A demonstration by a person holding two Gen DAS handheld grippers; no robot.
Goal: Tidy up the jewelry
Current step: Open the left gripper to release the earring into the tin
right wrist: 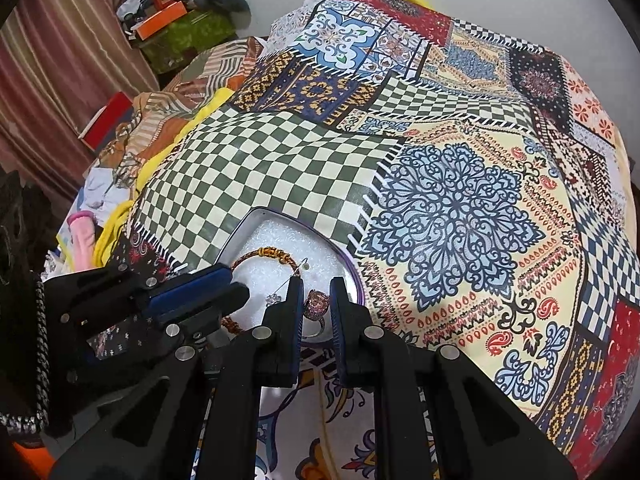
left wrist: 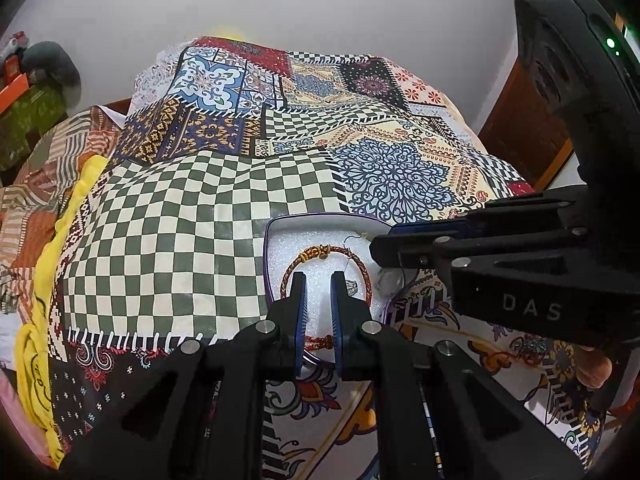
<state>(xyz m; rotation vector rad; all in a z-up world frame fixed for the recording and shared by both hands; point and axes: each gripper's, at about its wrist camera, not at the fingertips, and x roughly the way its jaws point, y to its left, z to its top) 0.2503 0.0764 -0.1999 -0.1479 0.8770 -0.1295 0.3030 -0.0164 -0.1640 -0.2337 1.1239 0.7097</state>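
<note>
A purple-rimmed jewelry box point(left wrist: 276, 222) with white foam lining lies on the patterned bedspread; it also shows in the right wrist view point(right wrist: 256, 214). A red-and-gold braided bracelet point(left wrist: 320, 252) lies in it, seen too in the right wrist view point(right wrist: 272, 254). My left gripper point(left wrist: 319, 280) is open over the bracelet, its jaws straddling the ring of it. A clear earring point(left wrist: 351, 286) lies by its right finger. My right gripper point(right wrist: 315, 286) is open around a pink-stone ring point(right wrist: 316, 304) in the box. A silver earring point(right wrist: 274, 299) lies to its left.
The patchwork bedspread point(right wrist: 460, 208) covers the bed. Folded clothes and a yellow cloth point(left wrist: 68, 216) lie at the left edge. A pile of boxes and bags point(right wrist: 176, 12) stands at the far left by a curtain. A white wall is behind.
</note>
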